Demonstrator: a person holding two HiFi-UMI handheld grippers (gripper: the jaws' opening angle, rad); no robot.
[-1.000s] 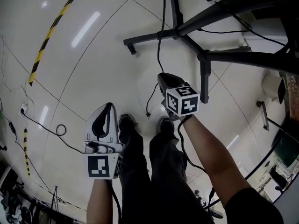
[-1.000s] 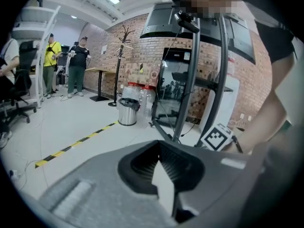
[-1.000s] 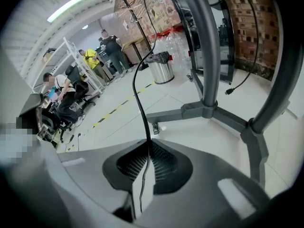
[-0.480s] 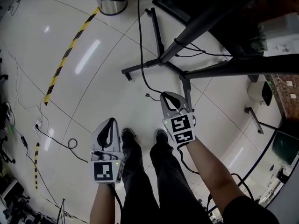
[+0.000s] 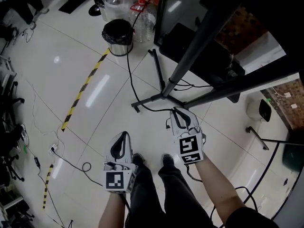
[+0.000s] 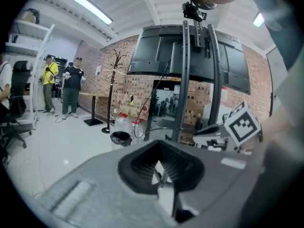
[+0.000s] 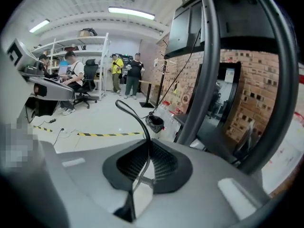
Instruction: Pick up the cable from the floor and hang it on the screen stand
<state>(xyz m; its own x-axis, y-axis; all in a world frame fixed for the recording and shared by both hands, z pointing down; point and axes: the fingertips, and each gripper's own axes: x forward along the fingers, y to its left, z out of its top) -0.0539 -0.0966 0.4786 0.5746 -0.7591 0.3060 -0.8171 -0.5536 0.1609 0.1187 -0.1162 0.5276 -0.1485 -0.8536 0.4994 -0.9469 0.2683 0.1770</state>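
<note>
A thin black cable runs down from the top of the head view, past the bin, and curves across the floor to my right gripper, which is shut on it. In the right gripper view the cable rises from between the closed jaws of the right gripper and arcs left. The black screen stand has its poles and floor legs just beyond that gripper; its poles loom close on the right. My left gripper hangs lower left, shut and empty. The screen on the stand faces the left gripper.
A black-bagged bin and water bottles stand by the stand's far leg. Yellow-black tape crosses the white floor. Another thin cable loops at the lower left. Two people stand far off by a brick wall.
The head view has tilted up, so more of the stand, the bin and the bottles show. Both grippers sit lower in the picture, and the right one still holds the cable near the stand's legs.
</note>
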